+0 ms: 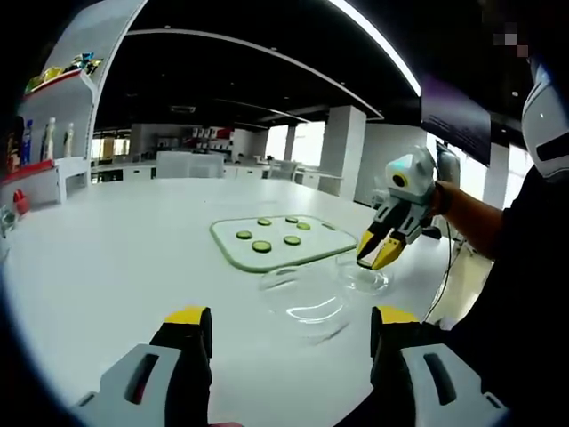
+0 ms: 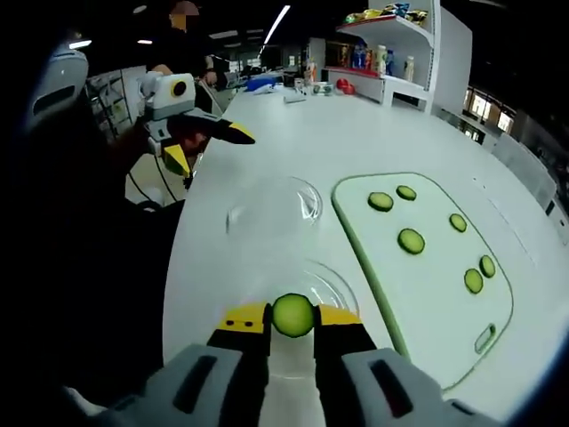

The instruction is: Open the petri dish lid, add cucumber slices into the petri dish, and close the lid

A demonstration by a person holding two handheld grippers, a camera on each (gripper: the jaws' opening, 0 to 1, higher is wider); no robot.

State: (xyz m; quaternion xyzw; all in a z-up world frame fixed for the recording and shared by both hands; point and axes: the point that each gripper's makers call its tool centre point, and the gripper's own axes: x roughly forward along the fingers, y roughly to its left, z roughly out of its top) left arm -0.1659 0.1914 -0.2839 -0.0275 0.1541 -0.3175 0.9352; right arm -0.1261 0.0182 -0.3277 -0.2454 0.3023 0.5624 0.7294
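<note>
Right gripper [image 2: 292,322] pinches a cucumber slice [image 2: 292,315] over the petri dish [image 2: 324,280] (left gripper [image 1: 289,327] fingers spread).

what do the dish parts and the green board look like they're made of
Petri dish and lid: clear, glossy, likely plastic or glass; the white table shows through them. Cutting board: pale green, matte, probably plastic, with a hanging slot at one corner.

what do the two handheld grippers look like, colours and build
Both look alike: the left gripper and right gripper have light grey jaw bodies with dark slots, black inner faces and yellow tips. Seen from outside, each carries a white housing. The person wears dark clothing.
</note>
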